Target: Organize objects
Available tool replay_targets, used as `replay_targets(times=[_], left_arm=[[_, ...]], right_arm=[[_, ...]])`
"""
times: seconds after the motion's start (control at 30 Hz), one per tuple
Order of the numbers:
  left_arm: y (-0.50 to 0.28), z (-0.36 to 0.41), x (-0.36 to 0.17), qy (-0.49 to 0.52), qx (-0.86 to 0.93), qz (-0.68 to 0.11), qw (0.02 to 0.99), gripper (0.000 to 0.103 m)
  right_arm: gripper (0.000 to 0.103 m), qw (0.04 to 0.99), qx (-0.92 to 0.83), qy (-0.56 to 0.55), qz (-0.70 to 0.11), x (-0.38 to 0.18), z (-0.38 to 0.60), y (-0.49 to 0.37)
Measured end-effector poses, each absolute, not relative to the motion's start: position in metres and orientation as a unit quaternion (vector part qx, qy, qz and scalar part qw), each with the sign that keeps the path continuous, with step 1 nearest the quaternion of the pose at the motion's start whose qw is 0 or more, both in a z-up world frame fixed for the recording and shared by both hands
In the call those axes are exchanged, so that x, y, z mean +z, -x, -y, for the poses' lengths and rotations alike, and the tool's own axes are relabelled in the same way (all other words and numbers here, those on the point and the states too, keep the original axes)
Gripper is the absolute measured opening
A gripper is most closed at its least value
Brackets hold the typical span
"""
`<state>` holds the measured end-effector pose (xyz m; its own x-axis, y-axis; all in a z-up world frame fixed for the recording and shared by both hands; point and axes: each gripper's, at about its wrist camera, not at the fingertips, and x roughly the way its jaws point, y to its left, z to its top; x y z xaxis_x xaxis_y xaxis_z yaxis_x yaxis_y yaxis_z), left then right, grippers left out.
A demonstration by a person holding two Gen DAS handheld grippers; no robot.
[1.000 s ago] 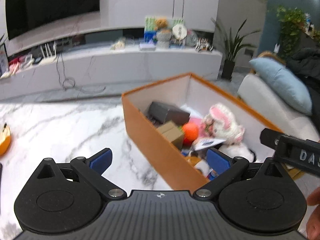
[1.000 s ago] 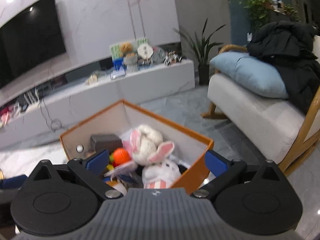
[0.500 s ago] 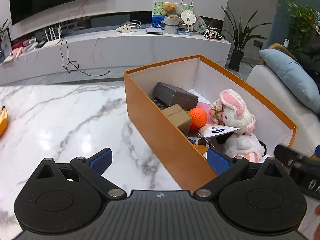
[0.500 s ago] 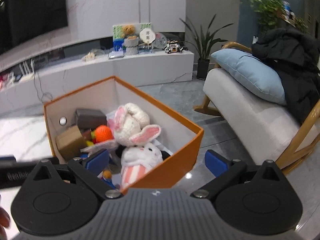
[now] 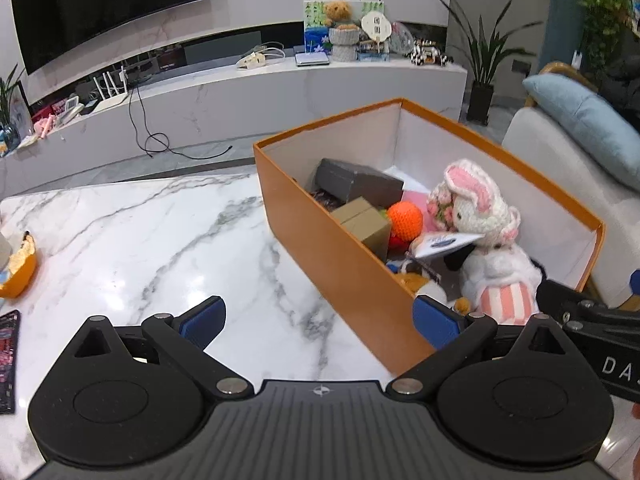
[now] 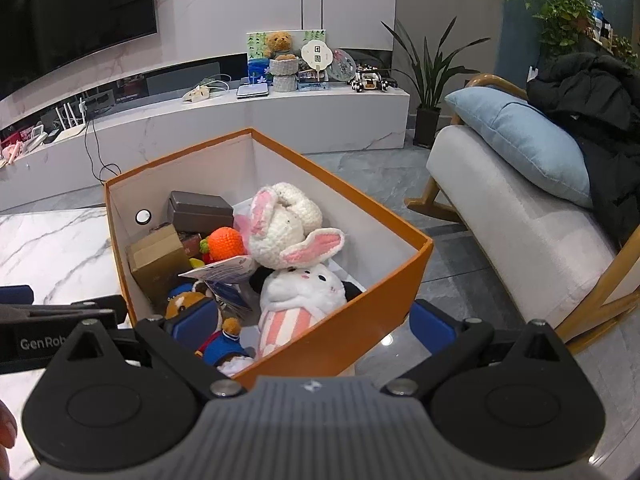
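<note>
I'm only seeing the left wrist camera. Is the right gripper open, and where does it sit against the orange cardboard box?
Observer: The right gripper is open. One blue pad is inside the orange cardboard box, and the other is outside its near wall.
Operator: What's next to the inner pad?
Observer: A small plush doll in a blue outfit, lying low at the near end of the box.
Operator: Is there anything on the inside of the long wall facing me?
Observer: Yes, a round white ring with a dark centre, near the far corner.
</note>
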<state>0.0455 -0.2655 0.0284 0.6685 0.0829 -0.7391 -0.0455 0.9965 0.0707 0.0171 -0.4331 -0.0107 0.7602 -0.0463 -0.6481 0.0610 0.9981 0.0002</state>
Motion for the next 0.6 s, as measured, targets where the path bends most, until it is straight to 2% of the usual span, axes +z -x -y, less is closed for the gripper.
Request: replay_targets(times=[0.6], left_arm=[[-0.034, 0.265, 0.037, -0.024, 0.029, -0.391, 0.92, 0.103]], right_arm=[[0.102, 0.94, -0.028, -0.019, -0.339, -0.008, 0.44, -0.013]])
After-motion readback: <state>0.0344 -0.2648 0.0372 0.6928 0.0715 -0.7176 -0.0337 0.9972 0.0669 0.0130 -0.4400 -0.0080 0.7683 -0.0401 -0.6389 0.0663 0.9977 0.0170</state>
